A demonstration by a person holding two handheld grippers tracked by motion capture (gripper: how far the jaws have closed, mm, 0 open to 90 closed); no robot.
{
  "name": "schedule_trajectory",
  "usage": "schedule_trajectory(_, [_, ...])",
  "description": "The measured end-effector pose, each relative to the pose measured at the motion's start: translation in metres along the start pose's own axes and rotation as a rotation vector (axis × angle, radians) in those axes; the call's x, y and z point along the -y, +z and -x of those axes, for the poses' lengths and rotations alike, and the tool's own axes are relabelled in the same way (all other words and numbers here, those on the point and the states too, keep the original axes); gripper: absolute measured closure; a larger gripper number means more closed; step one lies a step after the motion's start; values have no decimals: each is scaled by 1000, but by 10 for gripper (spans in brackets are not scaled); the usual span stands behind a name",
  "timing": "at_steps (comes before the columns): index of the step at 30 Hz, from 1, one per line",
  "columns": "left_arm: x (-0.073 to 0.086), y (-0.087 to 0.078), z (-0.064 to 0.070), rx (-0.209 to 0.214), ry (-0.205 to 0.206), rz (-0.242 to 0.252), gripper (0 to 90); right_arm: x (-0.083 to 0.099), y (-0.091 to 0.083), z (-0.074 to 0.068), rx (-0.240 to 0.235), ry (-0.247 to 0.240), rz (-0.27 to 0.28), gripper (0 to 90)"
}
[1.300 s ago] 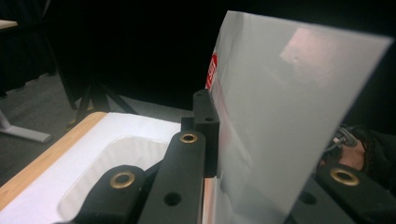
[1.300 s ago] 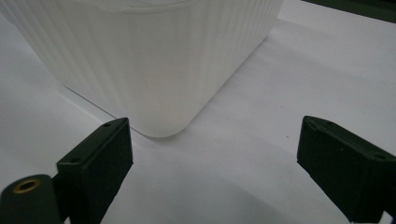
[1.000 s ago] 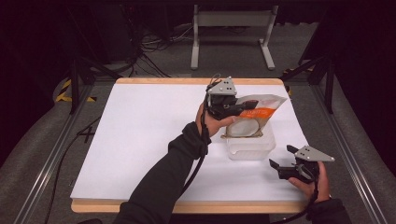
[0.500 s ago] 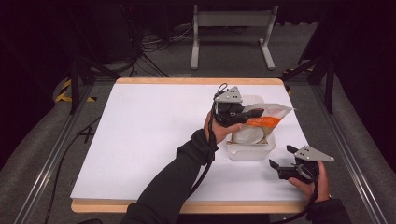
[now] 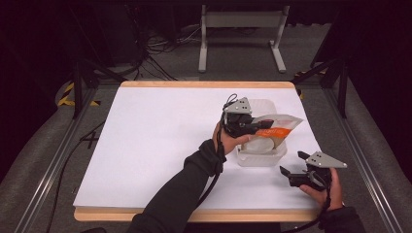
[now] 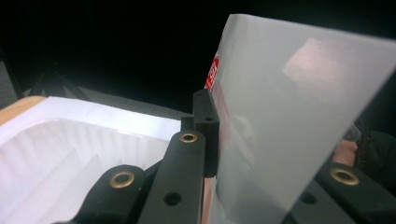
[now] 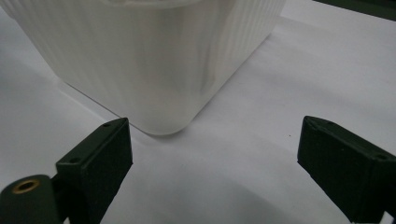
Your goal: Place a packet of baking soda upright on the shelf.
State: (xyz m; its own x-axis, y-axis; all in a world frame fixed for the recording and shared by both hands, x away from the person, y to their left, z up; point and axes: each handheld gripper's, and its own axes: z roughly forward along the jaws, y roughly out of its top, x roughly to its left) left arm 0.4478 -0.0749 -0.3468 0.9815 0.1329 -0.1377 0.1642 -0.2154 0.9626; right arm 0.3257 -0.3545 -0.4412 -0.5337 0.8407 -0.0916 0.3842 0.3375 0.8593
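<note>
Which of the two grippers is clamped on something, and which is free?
The left gripper is shut on the orange-and-white pouch above the white tub. The right gripper sits open beside the tub, near the table's front edge, holding nothing.

Setting: lab or recording studio, not a home.

Landmark: table [image 5: 160, 145], wooden-edged top under a white sheet, standing alone at the middle of the floor.

Either side of table: metal rails [image 5: 53, 165] running along its length, with dark uprights [image 5: 77, 87] at the far corners.

Behind table: grey carpet floor [image 5: 243, 73], loose cables [image 5: 160, 53] trailing across it, and a white metal stand [image 5: 240, 36] on splayed feet.

Left of table, far corner: yellow-and-black hazard tape [image 5: 65, 94] on the floor.

Beyond the stand: black surround, unlit.

Furnishing: bare, technical; rig hardware and wiring around one lit work surface.
</note>
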Motion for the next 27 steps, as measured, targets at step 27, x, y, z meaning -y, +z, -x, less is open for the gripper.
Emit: schedule_trajectory(27, [15,-8,-5,-42,-9,-46,899,0,1,-1,1,-7,-7,107])
